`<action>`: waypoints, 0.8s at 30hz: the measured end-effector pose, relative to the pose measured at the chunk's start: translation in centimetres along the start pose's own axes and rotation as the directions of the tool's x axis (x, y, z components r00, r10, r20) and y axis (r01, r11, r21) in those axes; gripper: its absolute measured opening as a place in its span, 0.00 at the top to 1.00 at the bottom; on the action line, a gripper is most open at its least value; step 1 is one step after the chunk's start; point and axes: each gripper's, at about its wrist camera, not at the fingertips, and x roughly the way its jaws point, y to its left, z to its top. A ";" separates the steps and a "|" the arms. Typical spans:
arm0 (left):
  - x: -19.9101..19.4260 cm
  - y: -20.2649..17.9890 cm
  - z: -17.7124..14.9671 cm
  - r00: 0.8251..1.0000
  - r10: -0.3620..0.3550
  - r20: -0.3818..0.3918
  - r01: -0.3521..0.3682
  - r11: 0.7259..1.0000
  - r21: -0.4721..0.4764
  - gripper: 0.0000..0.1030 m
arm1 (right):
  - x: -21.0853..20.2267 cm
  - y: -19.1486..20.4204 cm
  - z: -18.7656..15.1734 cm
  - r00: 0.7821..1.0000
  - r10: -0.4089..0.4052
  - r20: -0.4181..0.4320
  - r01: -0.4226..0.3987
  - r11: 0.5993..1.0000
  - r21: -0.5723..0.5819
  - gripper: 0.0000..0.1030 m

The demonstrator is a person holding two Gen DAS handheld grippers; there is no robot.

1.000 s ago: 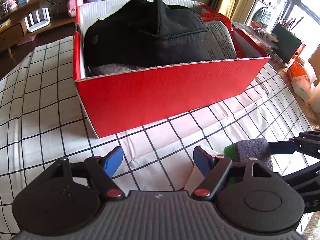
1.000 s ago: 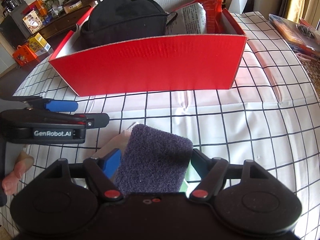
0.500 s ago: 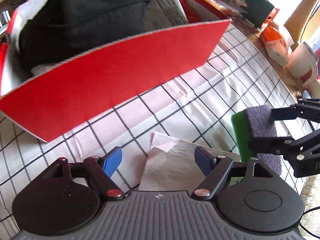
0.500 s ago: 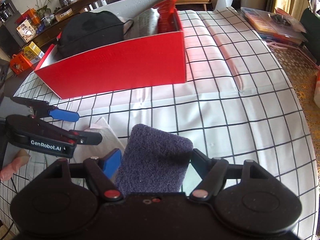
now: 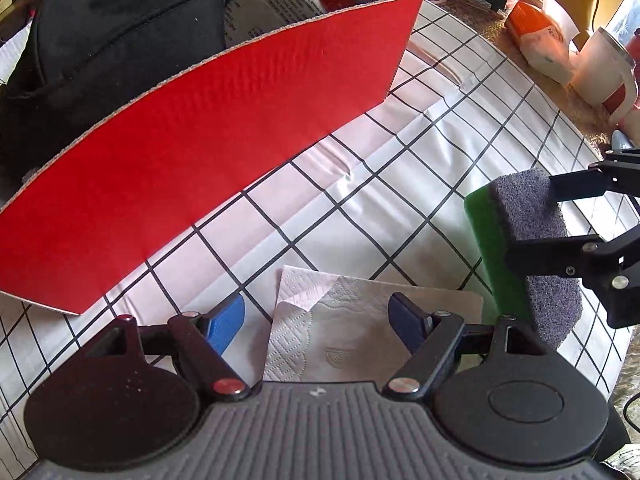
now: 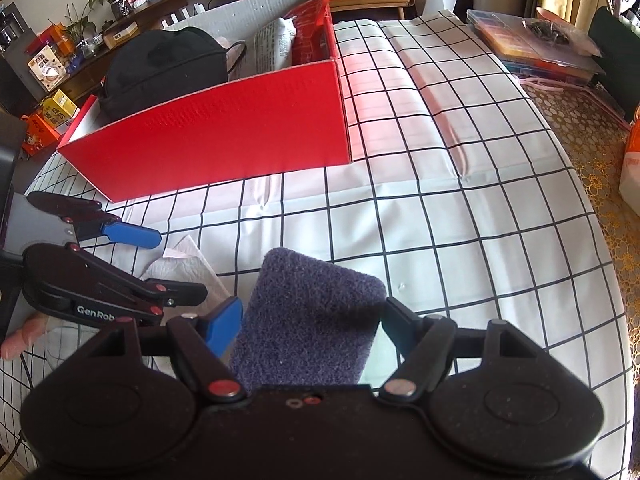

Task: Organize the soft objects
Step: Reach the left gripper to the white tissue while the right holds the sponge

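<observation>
Left wrist view: the left claw [image 5: 320,322] points steeply down at the checked cloth [image 5: 400,184], its blue pads apart and closing in, with a white embossed napkin [image 5: 348,336] lying flat between them; the pads do not press it. One corner of the napkin is folded over. To the right, the right claw [image 5: 560,220] reaches in from the edge, clamped across a sponge [image 5: 528,240], grey scouring side up and green foam at its left edge. Beyond stands a red box [image 5: 224,152] with a black bag [image 5: 108,52] and a printed paper bundle [image 5: 272,4] inside; the print is too small to read. Past the cloth at upper right are an orange packet [image 5: 540,36] with lettering I cannot make out and a white mug [image 5: 608,72].

Right wrist view: the right claw [image 6: 312,332] also tilts steeply down, its fingers set wide and gripping the sponge [image 6: 312,320] by its two long edges, held above the cloth [image 6: 460,220]. At left the left claw [image 6: 160,264] shows side-on, its body marked "GenRob", the rest cut off; its blue finger [image 6: 132,234] and black finger straddle the napkin [image 6: 184,268]. A fingertip [image 6: 20,340] of the person shows at the left edge. The box [image 6: 224,140] sits further back, well apart from both claws, the bag [image 6: 160,68] and bundle [image 6: 276,42] in it. Shelves behind carry small cartons with print I cannot read.
</observation>
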 end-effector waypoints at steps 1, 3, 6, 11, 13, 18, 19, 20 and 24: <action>0.0 0.1 0.1 1.000 0.003 0.002 -0.003 1.000 -0.001 0.32 | 0.0 -0.1 0.0 1.000 -0.003 0.000 0.003 1.000 0.000 0.27; -0.2 0.3 0.2 1.000 0.022 0.005 -0.022 1.000 0.004 0.50 | 0.0 -0.2 0.0 1.000 -0.005 0.000 0.005 1.000 0.005 0.27; -0.5 0.3 0.1 1.000 0.022 0.007 -0.022 0.999 0.024 0.66 | 0.0 -0.4 0.1 1.000 -0.010 0.002 0.010 1.000 0.006 0.27; -0.6 -0.6 -0.3 0.999 0.043 0.020 -0.045 0.996 0.082 0.86 | 0.0 -0.5 0.2 1.000 -0.013 0.005 0.013 1.000 0.005 0.27; -0.8 -0.6 -0.4 0.999 0.036 0.028 -0.039 0.996 0.083 0.90 | 0.0 -0.5 0.1 1.000 -0.016 0.007 0.016 1.000 0.004 0.27; -1.3 -0.5 -0.5 0.997 0.047 0.058 -0.051 0.997 0.066 0.99 | -0.2 -0.7 0.0 1.000 -0.020 0.009 0.020 1.000 0.012 0.27; -1.6 -0.4 -0.4 0.997 0.050 0.065 -0.054 0.997 0.057 0.99 | -0.3 -0.8 0.0 1.000 -0.021 0.011 0.021 1.000 0.012 0.27; -1.9 -0.3 -0.4 0.996 0.051 0.072 -0.055 0.997 0.048 0.99 | -0.4 -0.8 0.0 1.000 -0.022 0.013 0.022 1.000 0.011 0.27; -3.0 0.4 -0.5 0.993 0.050 0.103 -0.051 0.999 0.012 0.99 | -1.0 -0.8 -0.1 1.000 -0.020 0.024 0.020 1.000 0.010 0.27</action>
